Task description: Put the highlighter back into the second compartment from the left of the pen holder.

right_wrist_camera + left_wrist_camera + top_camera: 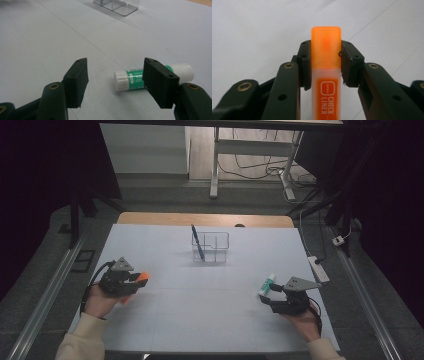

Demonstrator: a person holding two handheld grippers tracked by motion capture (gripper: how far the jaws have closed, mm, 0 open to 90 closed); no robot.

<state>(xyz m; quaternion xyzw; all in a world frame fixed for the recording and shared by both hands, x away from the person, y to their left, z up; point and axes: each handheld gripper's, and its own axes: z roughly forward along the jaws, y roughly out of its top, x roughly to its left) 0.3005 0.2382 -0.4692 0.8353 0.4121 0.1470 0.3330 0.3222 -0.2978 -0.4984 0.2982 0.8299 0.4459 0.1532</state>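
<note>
Left gripper [325,62]: pads clamped on the sides of an orange plastic highlighter marker [326,72], cap end poking out past the jaw tips, held clear of the white table [200,295]. Right gripper [120,82]: jaws spread, nothing between them; a green-and-white glue stick [130,79] lies flat just beyond, partly behind one pad. Clear plastic compartment organiser [212,247] at table's far centre, one blue pen [197,242] leaning in it. Step, by my reading: carrying the marker to the organiser. Next calls for tilting it upright over a free compartment.
</note>
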